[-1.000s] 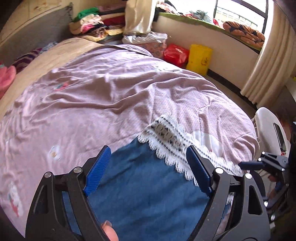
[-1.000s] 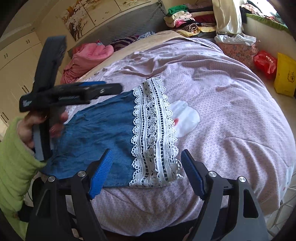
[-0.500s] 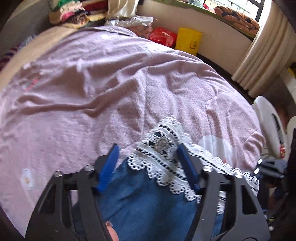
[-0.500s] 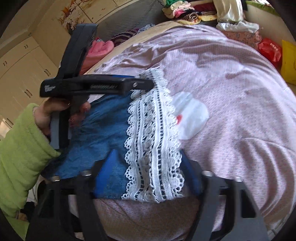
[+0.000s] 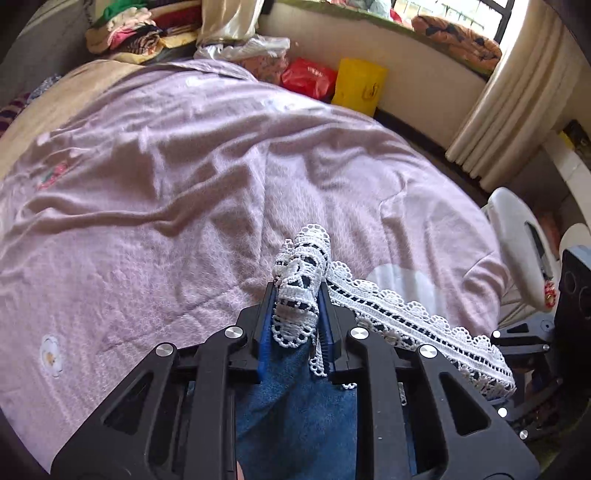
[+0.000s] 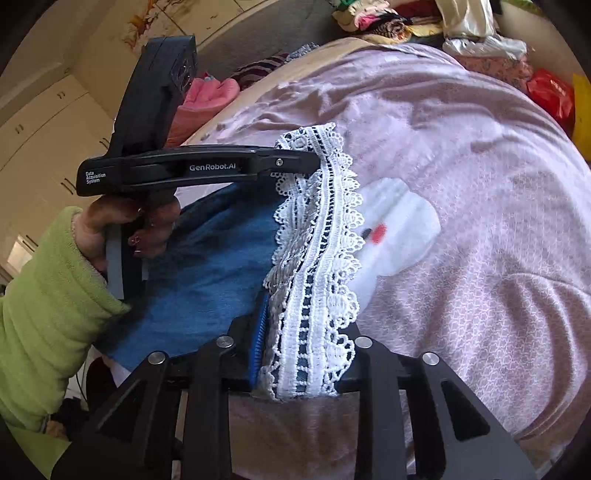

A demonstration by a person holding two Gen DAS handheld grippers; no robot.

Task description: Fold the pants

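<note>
The pants (image 6: pixel 207 269) are blue denim with a wide white lace hem (image 6: pixel 317 258). They lie on the pink quilt (image 5: pixel 184 192) near its front edge. My left gripper (image 5: pixel 297 314) is shut on the far corner of the lace hem (image 5: pixel 299 291), which bunches between its blue pads. It also shows from the side in the right wrist view (image 6: pixel 295 162). My right gripper (image 6: pixel 299 354) is shut on the near corner of the lace hem. The hem hangs stretched between the two grippers.
The quilt covers a round bed; a white patch (image 6: pixel 399 229) lies right of the hem. Piled clothes (image 5: pixel 140 29), a red bag (image 5: pixel 308 77) and a yellow bag (image 5: pixel 358 88) sit beyond the bed. A curtain (image 5: pixel 517 110) and a white chair (image 5: pixel 517 240) stand right.
Both grippers were open over the pants a second ago. They moved onto the lace hem, closed on its two corners, and the hem now bunches up off the quilt.
</note>
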